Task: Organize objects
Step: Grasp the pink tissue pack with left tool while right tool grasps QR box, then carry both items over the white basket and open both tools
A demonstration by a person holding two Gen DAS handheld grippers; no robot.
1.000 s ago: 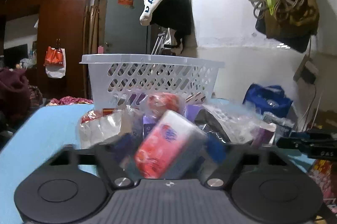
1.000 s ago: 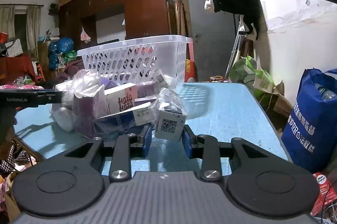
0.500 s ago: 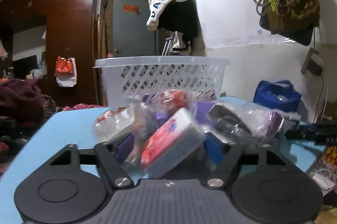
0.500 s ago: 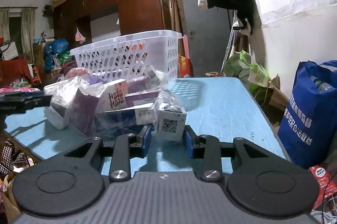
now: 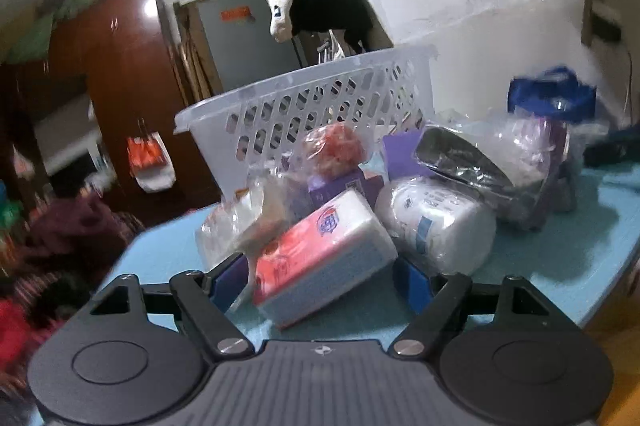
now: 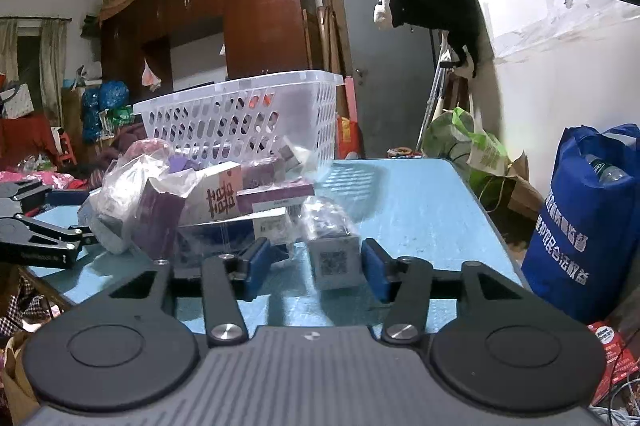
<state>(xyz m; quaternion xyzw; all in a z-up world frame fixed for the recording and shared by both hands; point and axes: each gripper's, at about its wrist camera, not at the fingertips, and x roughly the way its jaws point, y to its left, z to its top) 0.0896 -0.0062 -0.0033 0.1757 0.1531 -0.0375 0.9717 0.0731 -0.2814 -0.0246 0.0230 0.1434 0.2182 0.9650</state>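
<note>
A pile of packaged goods lies on a blue table (image 6: 420, 210) in front of a white perforated basket (image 5: 320, 98), also in the right wrist view (image 6: 240, 114). My left gripper (image 5: 322, 276) is open around a red and white tissue pack (image 5: 320, 254), which rests tilted on the table; the blue pads stand apart from its sides. A white wrapped roll (image 5: 436, 222) lies just right of it. My right gripper (image 6: 316, 268) is open around a small wrapped box with a QR code (image 6: 334, 258). The left gripper (image 6: 36, 230) shows at the left edge of the right wrist view.
A clear bag with a dark item (image 5: 492, 166) and a red bagged item (image 5: 334, 146) sit in the pile. A box with red characters (image 6: 218, 196) and purple boxes (image 6: 276, 190) lie by the basket. A blue shopping bag (image 6: 580, 222) stands beside the table's right edge.
The left view has tilted and moved closer to the pile; the tissue pack now lies lower on the table. The right gripper's jaws have widened around the QR-code box.
</note>
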